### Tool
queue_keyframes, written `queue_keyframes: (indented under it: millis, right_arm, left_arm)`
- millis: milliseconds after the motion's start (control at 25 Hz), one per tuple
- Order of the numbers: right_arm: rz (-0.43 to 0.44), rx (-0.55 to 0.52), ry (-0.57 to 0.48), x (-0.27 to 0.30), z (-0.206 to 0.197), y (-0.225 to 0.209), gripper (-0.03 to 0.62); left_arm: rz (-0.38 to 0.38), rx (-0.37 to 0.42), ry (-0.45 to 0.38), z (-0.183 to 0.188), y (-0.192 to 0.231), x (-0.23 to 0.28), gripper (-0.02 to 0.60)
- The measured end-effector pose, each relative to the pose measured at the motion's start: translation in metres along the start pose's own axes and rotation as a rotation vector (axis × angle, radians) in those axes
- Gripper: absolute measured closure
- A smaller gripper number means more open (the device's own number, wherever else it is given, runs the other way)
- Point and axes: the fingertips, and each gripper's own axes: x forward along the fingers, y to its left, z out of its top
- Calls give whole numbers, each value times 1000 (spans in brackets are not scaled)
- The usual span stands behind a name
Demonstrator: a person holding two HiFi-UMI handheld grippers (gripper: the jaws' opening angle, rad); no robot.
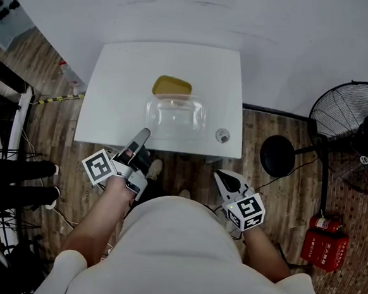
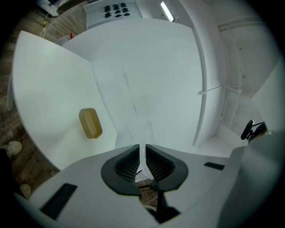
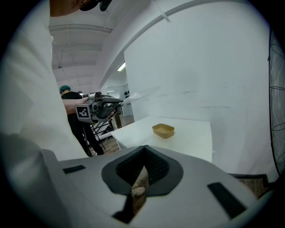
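The left gripper (image 1: 143, 133) clamps the clear lid (image 1: 175, 116) by its rim at frame centre, the tan tray (image 1: 172, 86) just above it uncovered; the right gripper (image 1: 224, 178), lower right, is closed and empty.

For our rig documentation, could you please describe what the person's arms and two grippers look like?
The left gripper and right gripper both have pale grey-white bodies that taper to two jaws lined with black ribbed pads. Each carries a white cube printed with black square markers. The person wears a white short-sleeved top, and the forearms are bare.
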Motion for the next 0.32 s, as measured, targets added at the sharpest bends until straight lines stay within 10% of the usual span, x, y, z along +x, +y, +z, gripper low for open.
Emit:
queue_keyframes:
  millis: [320]
  right_arm:
    - [6,1,6,1,-2,0,588]
  left_arm:
    - [7,4,-2,1,2,1,528]
